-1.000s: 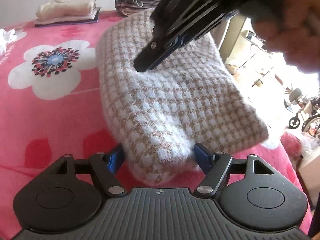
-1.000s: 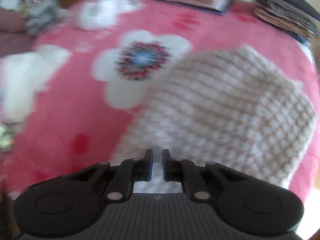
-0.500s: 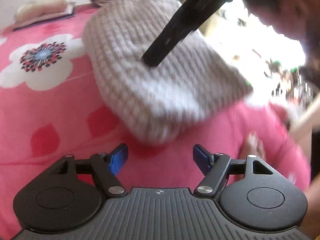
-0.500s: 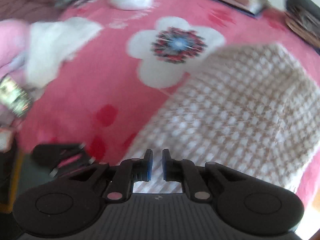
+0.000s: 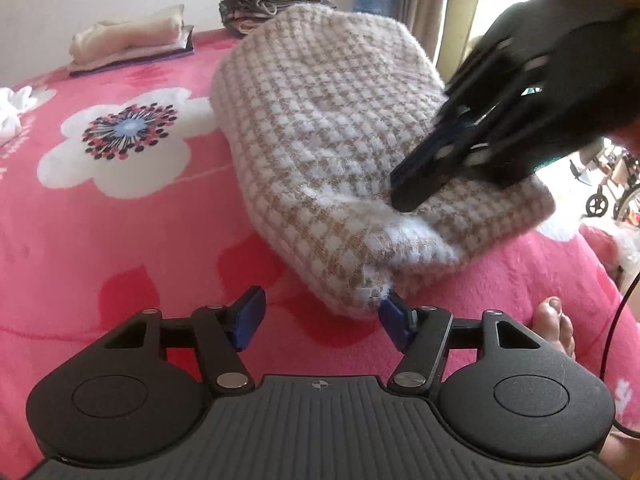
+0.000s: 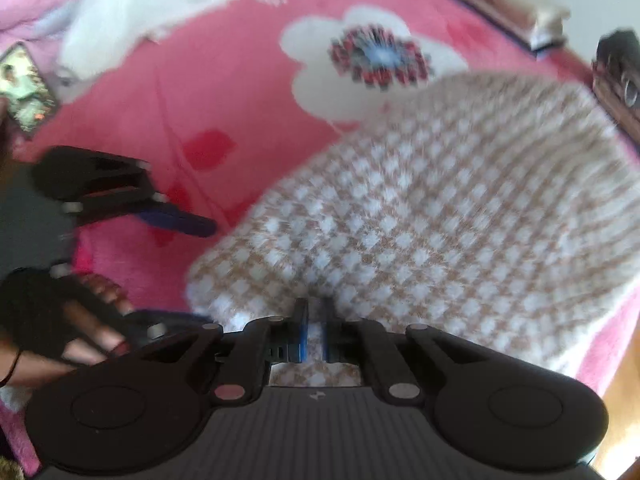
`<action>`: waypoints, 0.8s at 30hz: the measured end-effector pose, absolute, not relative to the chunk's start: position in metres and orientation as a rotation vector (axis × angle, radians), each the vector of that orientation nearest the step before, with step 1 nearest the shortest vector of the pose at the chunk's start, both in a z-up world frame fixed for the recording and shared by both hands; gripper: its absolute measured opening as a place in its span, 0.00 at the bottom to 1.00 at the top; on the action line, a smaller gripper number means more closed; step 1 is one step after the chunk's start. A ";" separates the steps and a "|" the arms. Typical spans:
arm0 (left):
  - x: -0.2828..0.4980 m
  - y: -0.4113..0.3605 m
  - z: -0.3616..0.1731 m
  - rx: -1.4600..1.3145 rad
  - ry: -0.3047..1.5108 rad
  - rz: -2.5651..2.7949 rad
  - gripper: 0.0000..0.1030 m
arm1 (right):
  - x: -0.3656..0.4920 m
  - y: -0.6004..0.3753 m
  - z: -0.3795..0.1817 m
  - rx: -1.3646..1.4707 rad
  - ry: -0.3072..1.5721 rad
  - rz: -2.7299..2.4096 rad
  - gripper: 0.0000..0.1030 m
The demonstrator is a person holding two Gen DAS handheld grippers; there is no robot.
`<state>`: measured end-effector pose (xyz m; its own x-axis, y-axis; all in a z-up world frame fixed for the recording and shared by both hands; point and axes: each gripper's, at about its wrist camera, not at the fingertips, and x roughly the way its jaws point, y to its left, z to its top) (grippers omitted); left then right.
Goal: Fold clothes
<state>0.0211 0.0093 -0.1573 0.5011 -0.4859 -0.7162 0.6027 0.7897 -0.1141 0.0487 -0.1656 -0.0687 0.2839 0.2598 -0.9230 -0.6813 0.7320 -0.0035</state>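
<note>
Lying folded on the pink floral blanket (image 5: 100, 240), toward its right edge: fuzzy beige/white checked sweater (image 5: 340, 140), a thick bundle w/ the rounded fold end nearest the left wrist cam. Right gripper (image 6: 314, 330) clamped nearly shut on a pinch of that knit, fabric visible btwn the blue pads, tips pressing down into the sweater's near right part in the left cam view (image 5: 404, 200). Left gripper (image 5: 320, 316) sitting partway open at the near end of the bundle, jaws just been closing in; right pad touching or almost touching the fold end, left pad (image 5: 250, 316) clear of it over bare blanket, so not gripping anything. In the right cam view, left gripper (image 6: 172, 216) seen from the side, off the sweater's left edge, w/ a gloved hand (image 6: 60, 320) low down nearby. Along the far edge of the blanket: cream folded stack (image 5: 128, 36) and dark grey folded stack (image 5: 276, 0), well apart from the sweater. White crumpled cloth (image 6: 136, 12) near the far left edge. Bare foot (image 5: 554, 330) at the blanket's near right edge. Right cam pretty blurry.
</note>
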 end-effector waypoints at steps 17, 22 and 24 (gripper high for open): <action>0.015 -0.009 -0.150 0.271 0.788 -0.614 0.55 | -0.055 -0.174 -0.110 -1.120 0.776 0.704 0.30; 0.021 -0.011 -0.153 0.327 0.817 -0.619 0.56 | -0.056 -0.185 -0.116 -1.180 0.767 0.662 0.20; 0.018 -0.014 -0.153 0.368 0.803 -0.622 0.56 | -0.060 -0.185 -0.122 -1.237 0.743 0.661 0.16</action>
